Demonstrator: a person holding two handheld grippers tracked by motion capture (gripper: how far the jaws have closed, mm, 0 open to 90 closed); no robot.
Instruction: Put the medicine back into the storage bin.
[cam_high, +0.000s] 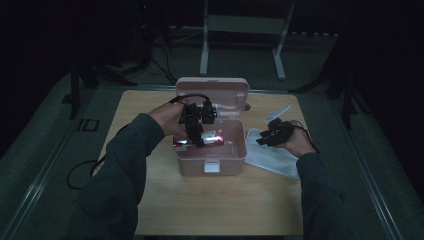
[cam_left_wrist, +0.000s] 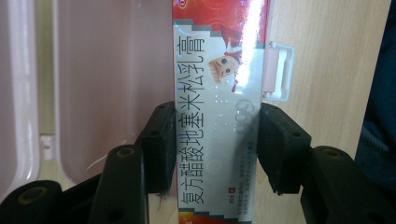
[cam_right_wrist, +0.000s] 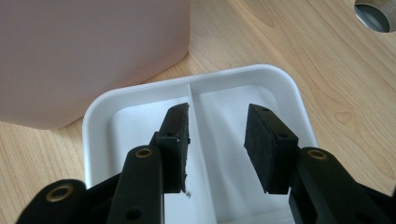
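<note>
two tools (cam_left_wrist: 212, 149), one carton (cam_left_wrist: 217, 107), one tray (cam_right_wrist: 289, 93)

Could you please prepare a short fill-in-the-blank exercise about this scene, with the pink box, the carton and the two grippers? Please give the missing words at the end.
1. The left gripper is shut on a red and white ____.
2. The lid of the pink box is ____.
3. The right gripper hovers, open, above a ____ tray.
4. That tray lies on the wooden table, to the ____ of the box in the high view.

Missing words: carton; open; white; right
</note>
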